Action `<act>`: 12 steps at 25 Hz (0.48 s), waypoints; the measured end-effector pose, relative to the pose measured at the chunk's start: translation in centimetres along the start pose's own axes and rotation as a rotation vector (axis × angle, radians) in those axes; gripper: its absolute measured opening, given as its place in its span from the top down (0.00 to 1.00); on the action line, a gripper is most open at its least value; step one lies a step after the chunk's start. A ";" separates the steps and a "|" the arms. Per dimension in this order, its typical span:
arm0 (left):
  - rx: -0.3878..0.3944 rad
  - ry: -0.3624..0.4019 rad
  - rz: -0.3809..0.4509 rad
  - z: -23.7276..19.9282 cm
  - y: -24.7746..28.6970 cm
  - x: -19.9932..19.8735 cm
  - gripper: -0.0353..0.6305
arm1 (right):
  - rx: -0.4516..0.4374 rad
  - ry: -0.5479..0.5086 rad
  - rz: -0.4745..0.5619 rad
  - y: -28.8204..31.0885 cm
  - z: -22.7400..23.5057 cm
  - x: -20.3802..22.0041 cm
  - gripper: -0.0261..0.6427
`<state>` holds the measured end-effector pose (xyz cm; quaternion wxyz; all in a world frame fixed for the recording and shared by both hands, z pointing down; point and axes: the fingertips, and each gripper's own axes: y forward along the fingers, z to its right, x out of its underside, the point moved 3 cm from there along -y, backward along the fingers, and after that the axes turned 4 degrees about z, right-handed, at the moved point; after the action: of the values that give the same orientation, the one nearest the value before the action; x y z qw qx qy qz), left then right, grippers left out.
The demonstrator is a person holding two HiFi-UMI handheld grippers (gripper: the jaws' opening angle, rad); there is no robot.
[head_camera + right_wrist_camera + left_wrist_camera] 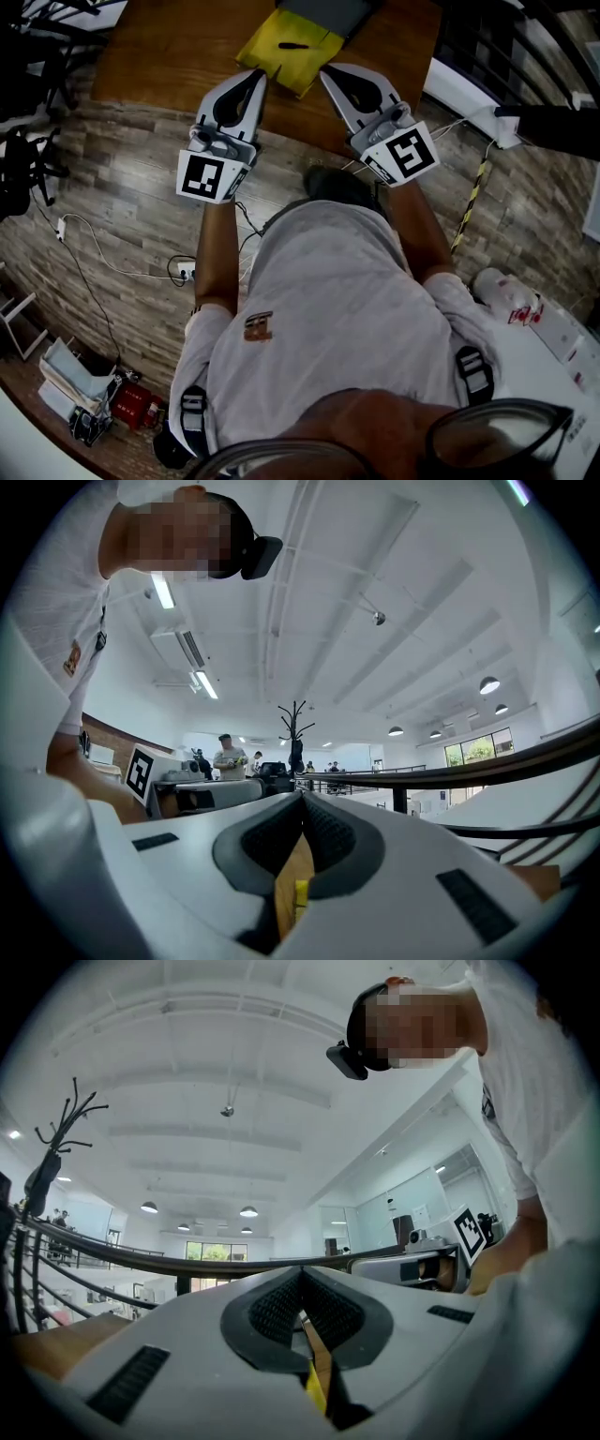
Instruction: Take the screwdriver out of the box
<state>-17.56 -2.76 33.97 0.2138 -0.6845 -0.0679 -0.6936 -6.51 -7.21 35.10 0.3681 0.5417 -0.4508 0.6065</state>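
Observation:
A yellow box [281, 58] lies open at the near edge of a wooden table [159, 56]. A dark screwdriver [292, 45] rests on the box's yellow inside. My left gripper [259, 77] is held level with its tip just left of the box, jaws shut with nothing between them. My right gripper [325, 72] is just right of the box, also shut and empty. In the left gripper view the pads [281, 1307] meet at the tip, and a sliver of yellow shows below them. The right gripper view shows its pads [328, 832] meeting too, with wood and yellow beneath.
A grey case [330, 11] lies behind the box. Cables and a power strip [183, 272] trail on the wood-plank floor. A black railing [506, 37] runs at the right. A white table with bottles [506, 295] stands at the lower right.

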 end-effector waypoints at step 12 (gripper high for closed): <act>0.042 0.066 -0.152 -3.0 9.6 5.5 0.92 | -0.014 0.035 -0.012 2.2 9.6 1.7 0.91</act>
<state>-16.40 -13.67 37.29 0.1768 -0.6496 -0.1271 -0.7285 -5.65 -17.07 36.55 0.3834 0.5311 -0.4454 0.6104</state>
